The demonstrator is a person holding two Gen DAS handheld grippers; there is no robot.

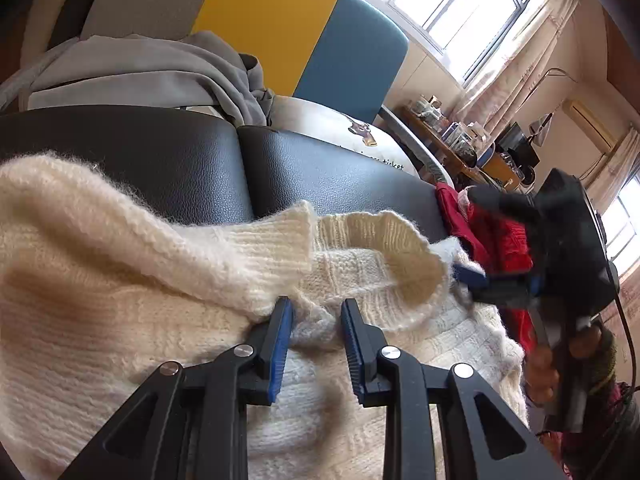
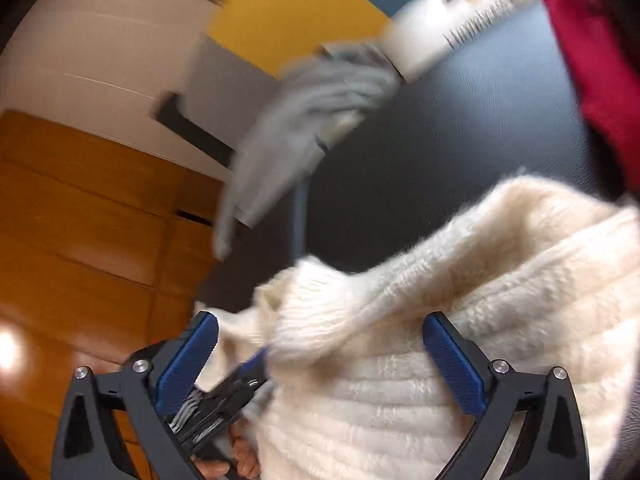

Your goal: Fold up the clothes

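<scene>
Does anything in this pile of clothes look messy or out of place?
The cream knit sweater lies bunched on the black leather cushions, its ribbed edge flopped over and not flat. A red garment sits crumpled at its far side, and a grey garment is heaped behind. Nothing looks damaged.

a cream knitted sweater (image 1: 120,280) lies spread and rumpled over a black leather seat (image 1: 180,160), fluffy, with ribbed bands across its body. its ribbed collar (image 1: 384,236) stands open in a loop near the seat's back, one edge folded upward into a peak. a fold of the knit is bunched up in front of the collar. a red garment (image 1: 492,236) lies crumpled just beside the sweater, touching its far edge; in the blurred right wrist view it seems to be knit too.
</scene>
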